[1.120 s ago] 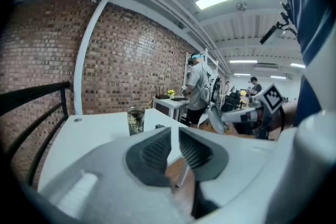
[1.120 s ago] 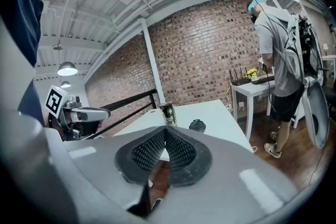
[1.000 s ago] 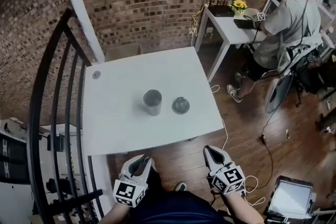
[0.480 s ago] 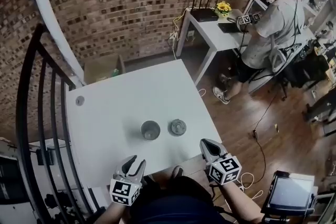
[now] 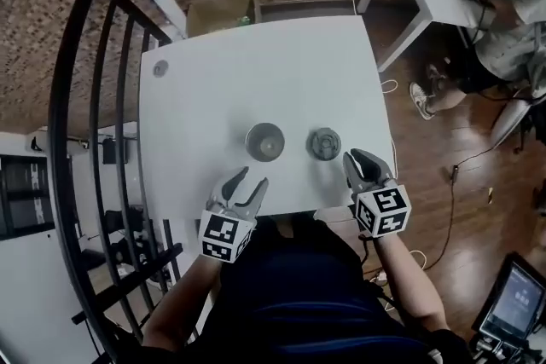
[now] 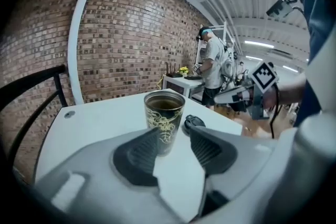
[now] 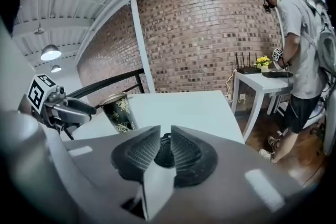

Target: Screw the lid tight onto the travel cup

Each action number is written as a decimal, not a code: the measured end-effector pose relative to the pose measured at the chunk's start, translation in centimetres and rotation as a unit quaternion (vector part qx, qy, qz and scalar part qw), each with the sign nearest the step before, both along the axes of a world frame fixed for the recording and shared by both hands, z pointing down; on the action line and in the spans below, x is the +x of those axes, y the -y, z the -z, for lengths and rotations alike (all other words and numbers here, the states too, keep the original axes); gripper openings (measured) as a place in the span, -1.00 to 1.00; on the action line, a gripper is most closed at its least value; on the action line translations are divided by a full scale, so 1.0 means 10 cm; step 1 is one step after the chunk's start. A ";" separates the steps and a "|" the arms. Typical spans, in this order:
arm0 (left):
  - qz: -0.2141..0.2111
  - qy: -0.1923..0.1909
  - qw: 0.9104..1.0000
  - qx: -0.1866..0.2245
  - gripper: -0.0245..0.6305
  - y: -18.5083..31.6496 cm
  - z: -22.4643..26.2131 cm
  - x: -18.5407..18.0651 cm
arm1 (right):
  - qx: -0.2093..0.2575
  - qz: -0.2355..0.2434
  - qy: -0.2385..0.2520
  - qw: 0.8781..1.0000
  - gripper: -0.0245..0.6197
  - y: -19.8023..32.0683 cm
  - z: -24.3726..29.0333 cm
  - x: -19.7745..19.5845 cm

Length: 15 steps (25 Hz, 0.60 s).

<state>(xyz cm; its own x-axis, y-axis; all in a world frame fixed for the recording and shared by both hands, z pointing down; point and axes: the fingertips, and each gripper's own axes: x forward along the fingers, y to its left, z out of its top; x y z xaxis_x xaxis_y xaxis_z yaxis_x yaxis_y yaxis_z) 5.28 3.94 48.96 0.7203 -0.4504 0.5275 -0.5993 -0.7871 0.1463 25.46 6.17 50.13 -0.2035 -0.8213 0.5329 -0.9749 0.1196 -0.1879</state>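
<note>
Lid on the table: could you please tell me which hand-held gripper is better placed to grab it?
Right. The right hand-held gripper sits near the lid, jaws opening, nothing between them. The left hand-held gripper, also opening and empty, faces the cup.

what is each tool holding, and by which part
Nothing. The left tool and right tool are both opening, nothing between their jaws; cup and lid stand untouched.

The left gripper has its fingers opening, gripping nothing; beyond them an upright patterned travel cup stands on the white bench, lid beside it
</note>
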 end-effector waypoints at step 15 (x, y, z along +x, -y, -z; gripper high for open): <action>0.011 -0.012 1.000 -0.016 -0.28 0.24 -0.19 -0.11 | -0.171 0.128 -0.113 0.970 0.25 0.46 -0.97 -0.33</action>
<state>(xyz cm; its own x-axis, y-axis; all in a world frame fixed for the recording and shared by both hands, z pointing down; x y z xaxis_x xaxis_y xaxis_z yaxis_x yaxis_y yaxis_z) 4.21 1.54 50.88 0.7226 -0.4499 0.5247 -0.6128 -0.7682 0.1852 22.13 1.58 59.87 -0.2235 -0.5269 0.8200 -0.9425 0.3314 -0.0440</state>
